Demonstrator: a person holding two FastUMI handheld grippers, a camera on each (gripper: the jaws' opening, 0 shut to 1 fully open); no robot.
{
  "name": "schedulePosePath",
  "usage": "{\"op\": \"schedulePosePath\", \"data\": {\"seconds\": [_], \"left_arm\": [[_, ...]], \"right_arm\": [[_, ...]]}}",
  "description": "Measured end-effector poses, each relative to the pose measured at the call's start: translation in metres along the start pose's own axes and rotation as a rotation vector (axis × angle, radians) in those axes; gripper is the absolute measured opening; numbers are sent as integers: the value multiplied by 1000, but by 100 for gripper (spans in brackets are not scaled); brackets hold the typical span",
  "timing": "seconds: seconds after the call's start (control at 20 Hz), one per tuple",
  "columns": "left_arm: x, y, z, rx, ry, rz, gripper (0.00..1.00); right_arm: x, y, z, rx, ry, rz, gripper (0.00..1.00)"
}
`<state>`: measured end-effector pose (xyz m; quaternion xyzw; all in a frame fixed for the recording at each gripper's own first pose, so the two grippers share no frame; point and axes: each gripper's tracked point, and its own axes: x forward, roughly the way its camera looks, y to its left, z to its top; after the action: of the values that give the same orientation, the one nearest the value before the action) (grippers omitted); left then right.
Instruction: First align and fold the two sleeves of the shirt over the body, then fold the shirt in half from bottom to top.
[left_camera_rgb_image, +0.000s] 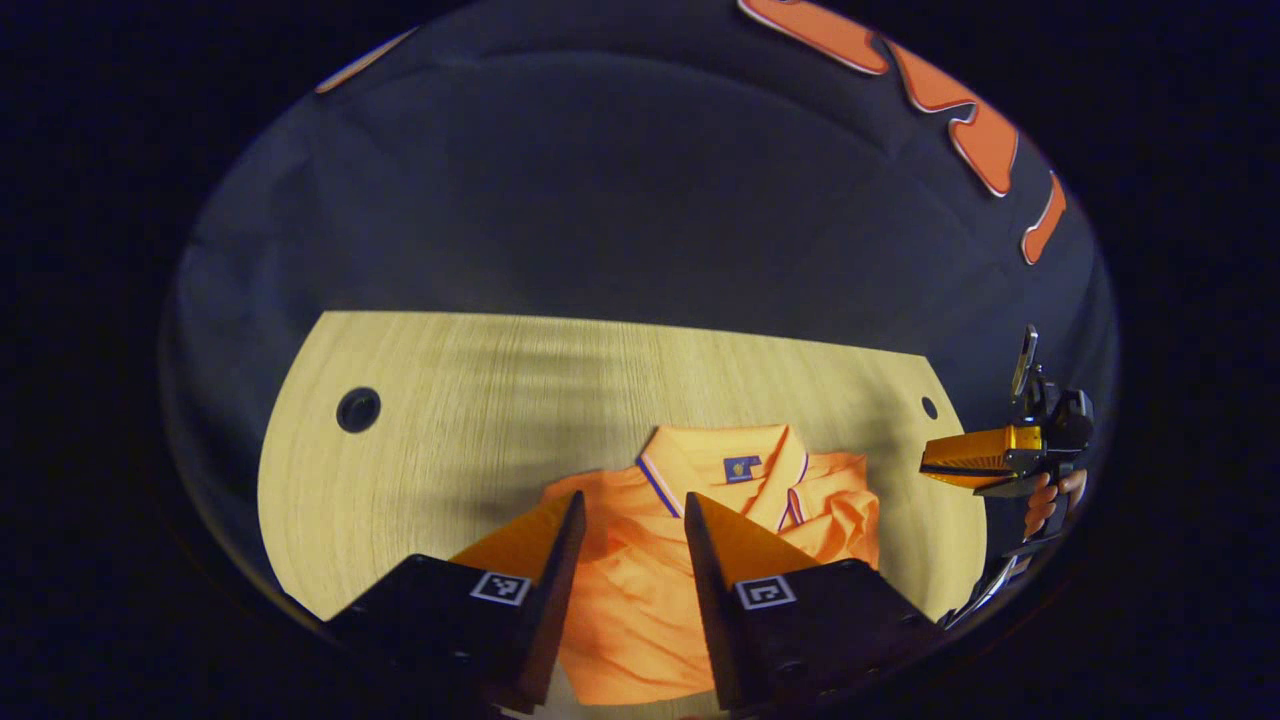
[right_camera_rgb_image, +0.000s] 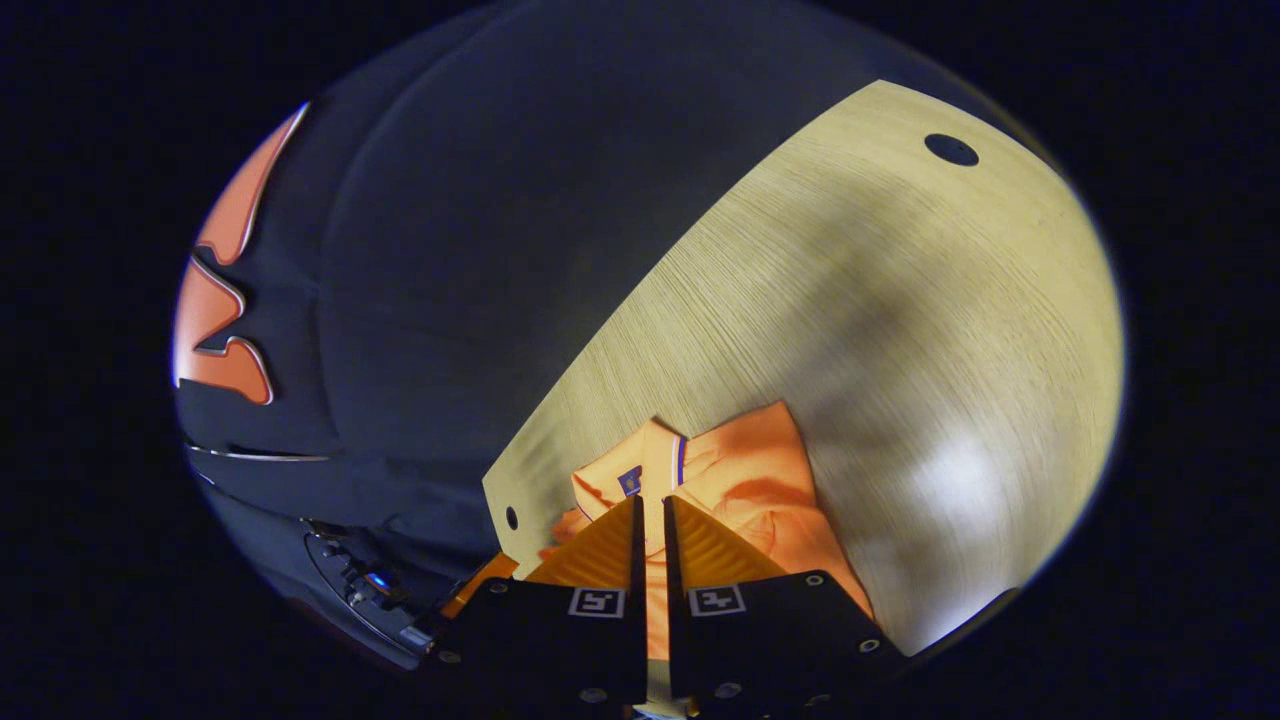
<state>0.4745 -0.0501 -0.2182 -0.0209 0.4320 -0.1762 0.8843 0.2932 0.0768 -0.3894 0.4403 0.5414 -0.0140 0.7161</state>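
Note:
An orange polo shirt (left_camera_rgb_image: 640, 590) lies on the wooden table (left_camera_rgb_image: 450, 400), collar (left_camera_rgb_image: 725, 465) towards the far side, sleeves folded in over the body. My left gripper (left_camera_rgb_image: 634, 505) hovers open above the shirt's near part, nothing between its fingers. The shirt's near edge is hidden under them. Off the shirt's right side, the right gripper (left_camera_rgb_image: 930, 466) hangs above the table's edge, held by a hand (left_camera_rgb_image: 1048, 503). In the right gripper view the shirt (right_camera_rgb_image: 760, 470) lies just ahead, and my right gripper (right_camera_rgb_image: 651, 505) has its fingers shut with only a slit between them, holding nothing.
The table has a round hole near each far corner (left_camera_rgb_image: 358, 410) (left_camera_rgb_image: 929, 407). Bare wood stretches left of and beyond the shirt. The dark cloth wall (left_camera_rgb_image: 640, 180) stands behind the table. A small device with a blue light (right_camera_rgb_image: 372, 582) sits below the table's edge.

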Motion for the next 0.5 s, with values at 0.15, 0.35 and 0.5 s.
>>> {"op": "schedulePosePath", "data": {"seconds": [0.15, 0.35, 0.5], "left_arm": [[-24, 2, 15, 21, -79, 40, 88], [-73, -7, 34, 13, -207, 67, 95], [-113, -21, 36, 50, -313, 89, 98]], "right_arm": [[-19, 3, -2, -123, -71, -17, 37], [-56, 21, -8, -291, -196, 0, 77], [-95, 39, -10, -384, -300, 25, 91]]}}
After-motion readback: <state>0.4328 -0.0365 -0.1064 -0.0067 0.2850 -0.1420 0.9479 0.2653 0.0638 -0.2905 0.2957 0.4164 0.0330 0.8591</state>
